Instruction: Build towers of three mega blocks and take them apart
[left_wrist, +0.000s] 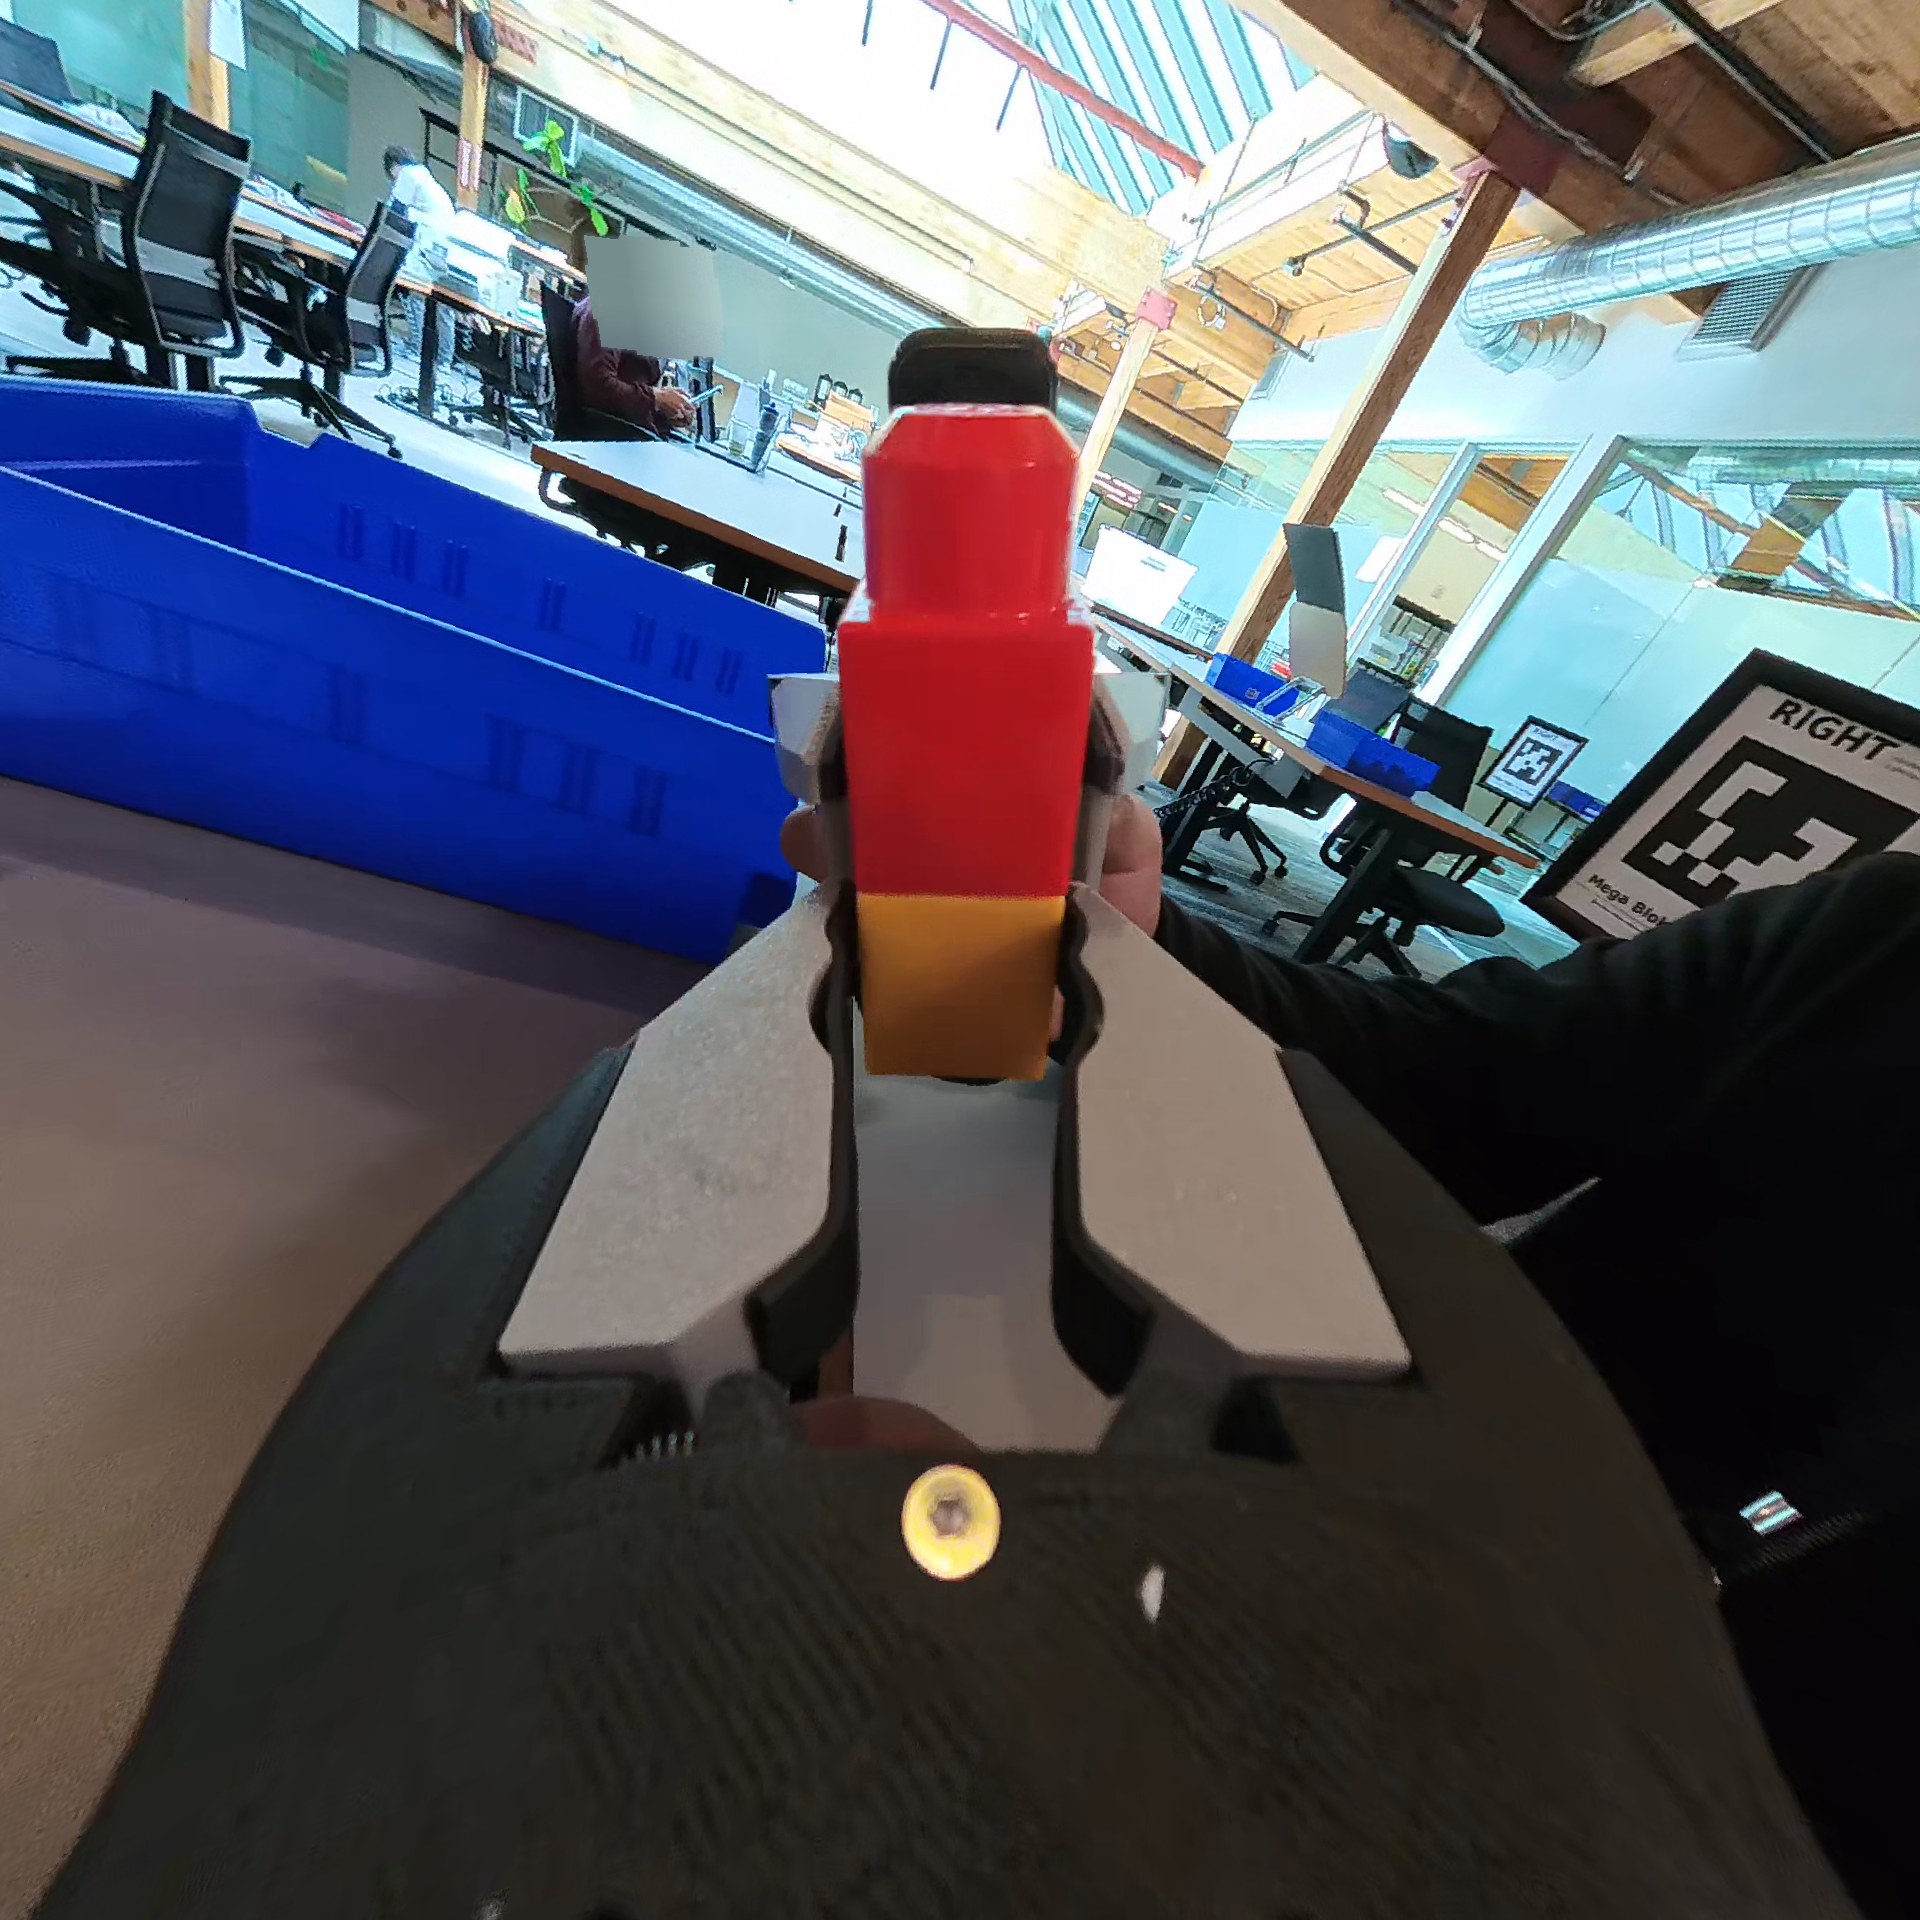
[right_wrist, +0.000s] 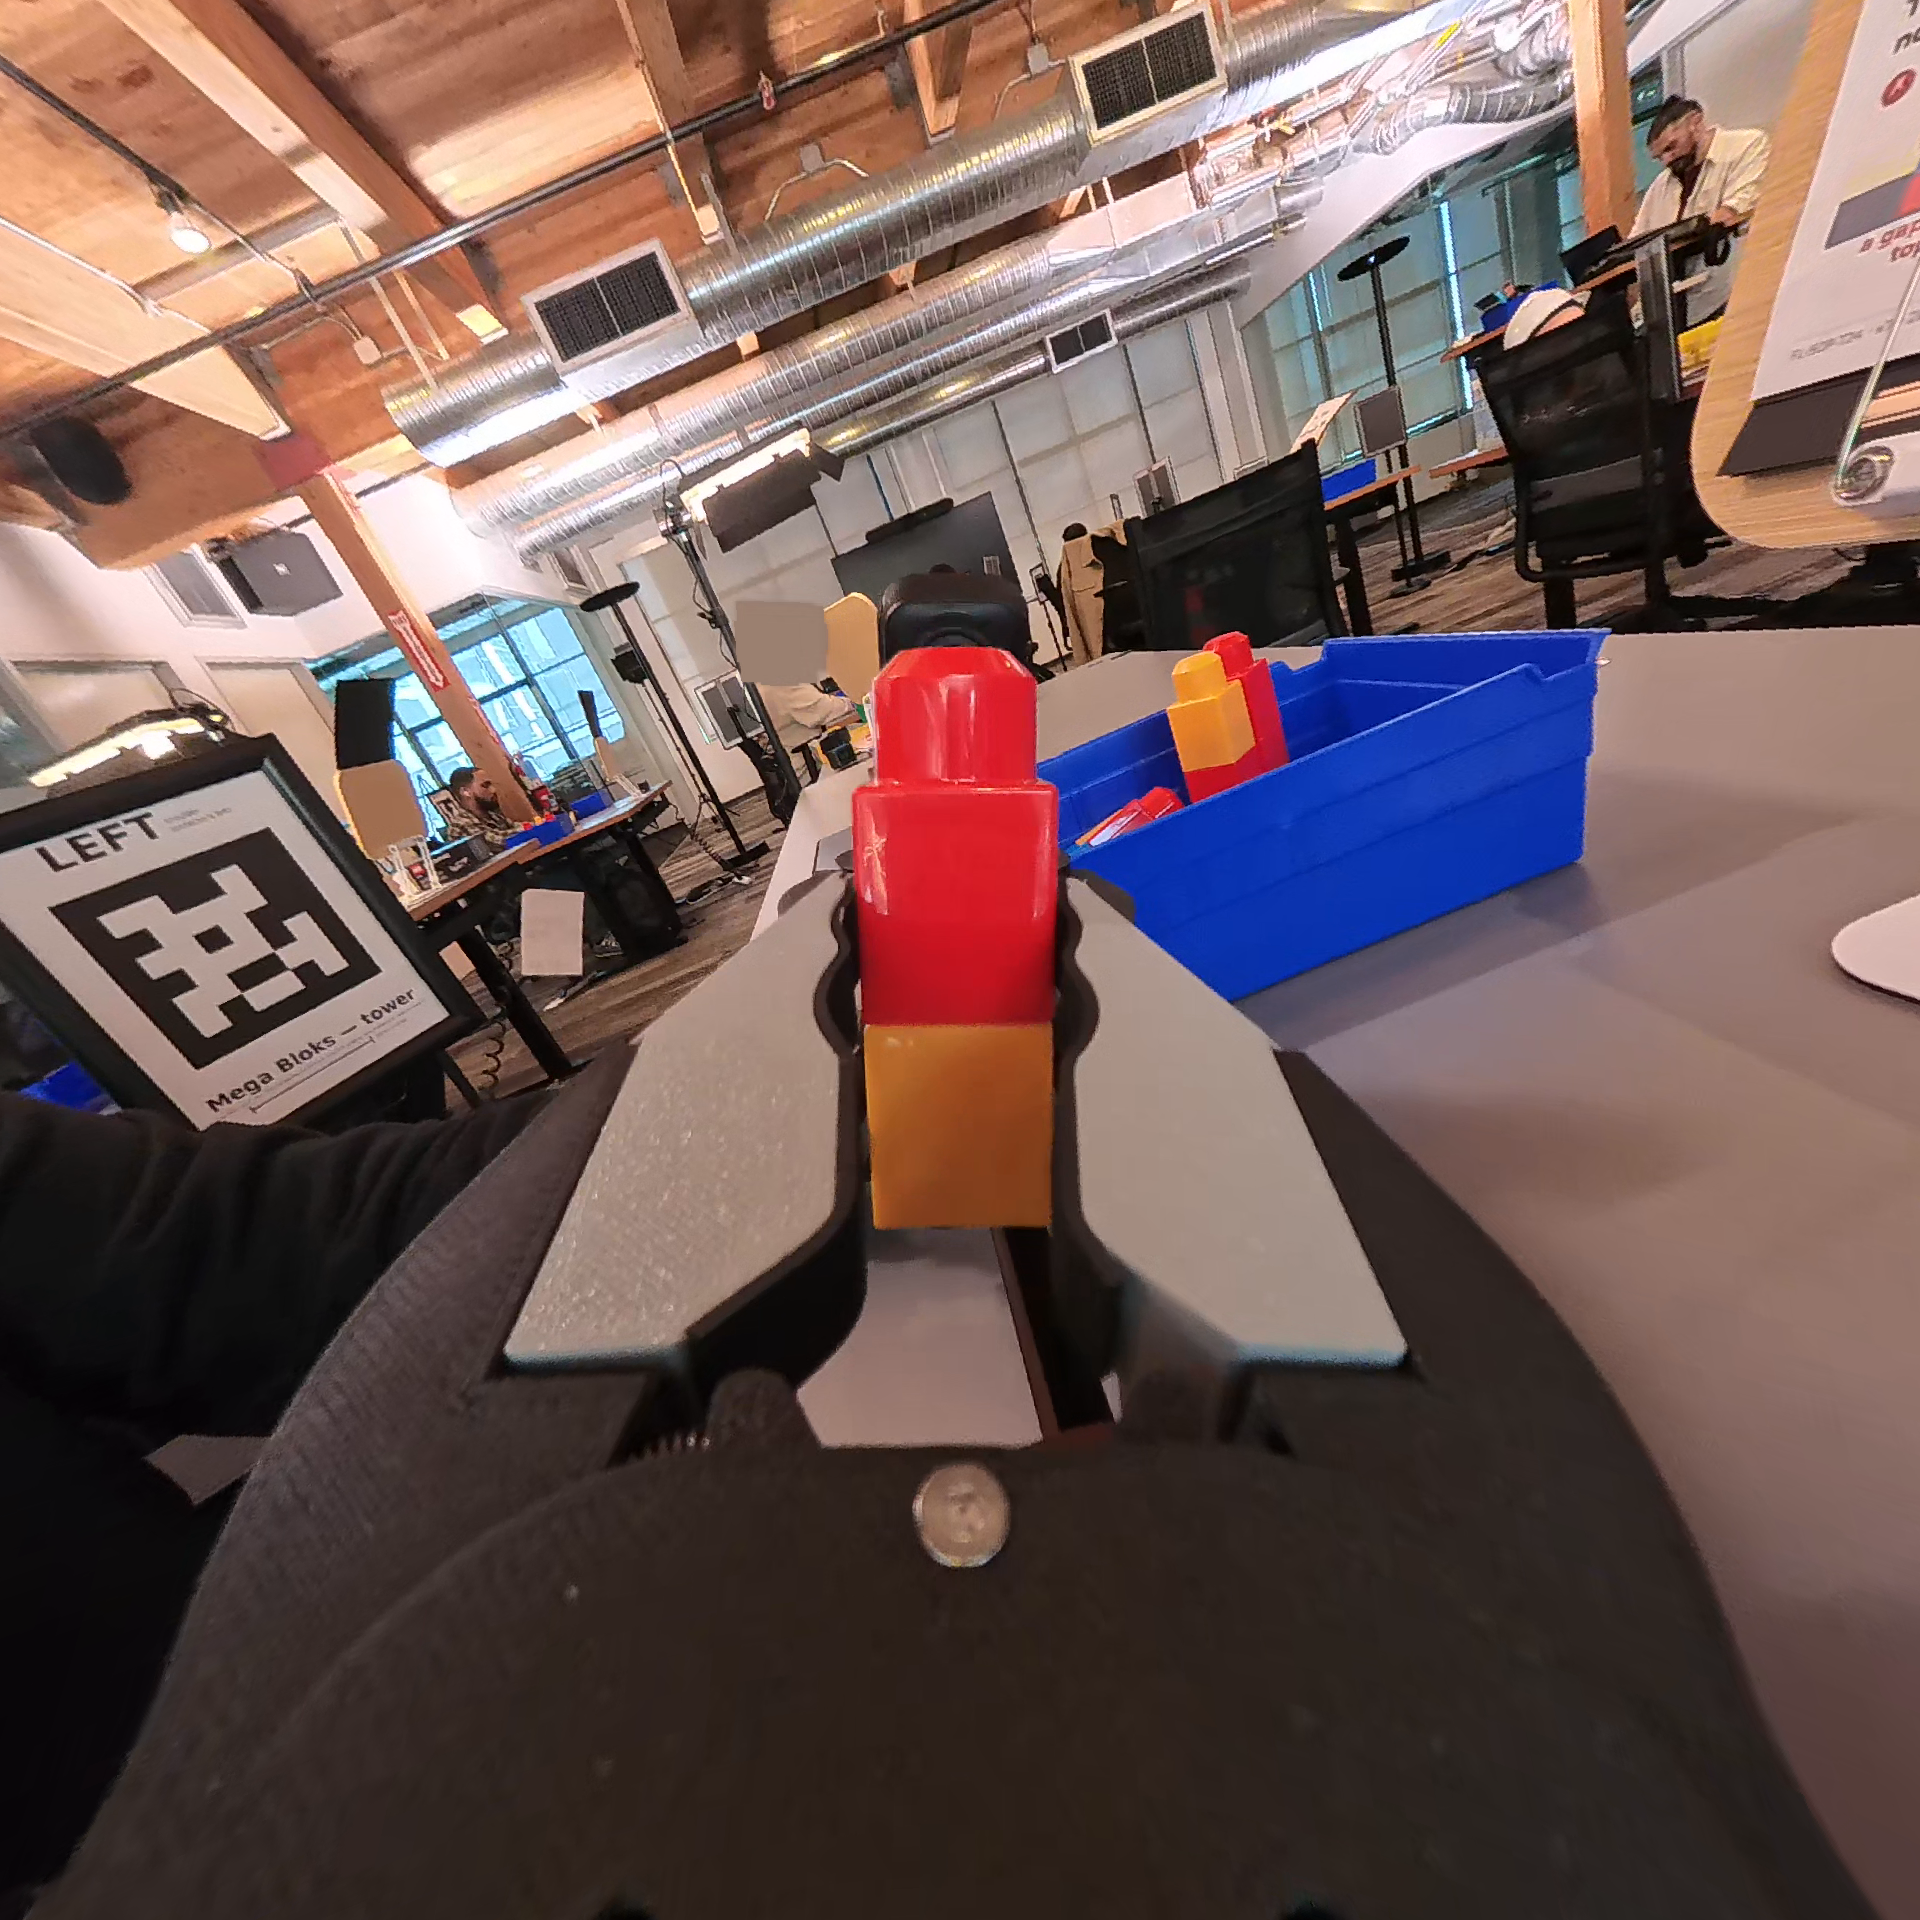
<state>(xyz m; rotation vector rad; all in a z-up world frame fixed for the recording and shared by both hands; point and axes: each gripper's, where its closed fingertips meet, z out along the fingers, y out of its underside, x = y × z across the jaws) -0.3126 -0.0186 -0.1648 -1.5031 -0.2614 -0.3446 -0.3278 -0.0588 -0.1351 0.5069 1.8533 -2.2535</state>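
Two grippers meet on one small stack held above the grey table (right_wrist: 1558, 1039). The left gripper (left_wrist: 961, 987) is clenched on the yellow block (left_wrist: 956, 987); the right gripper (right_wrist: 956, 935) is clamped on the red block (right_wrist: 951, 904) stacked on it. Just behind stands a blue bin (right_wrist: 1403, 831), holding another red and yellow stack (right_wrist: 1226, 717). A framed sign (right_wrist: 208, 935) stands to the left.

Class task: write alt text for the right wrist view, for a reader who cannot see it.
The right gripper clamps a red block stacked on a yellow block above a grey table. Behind, a blue bin holds more blocks.
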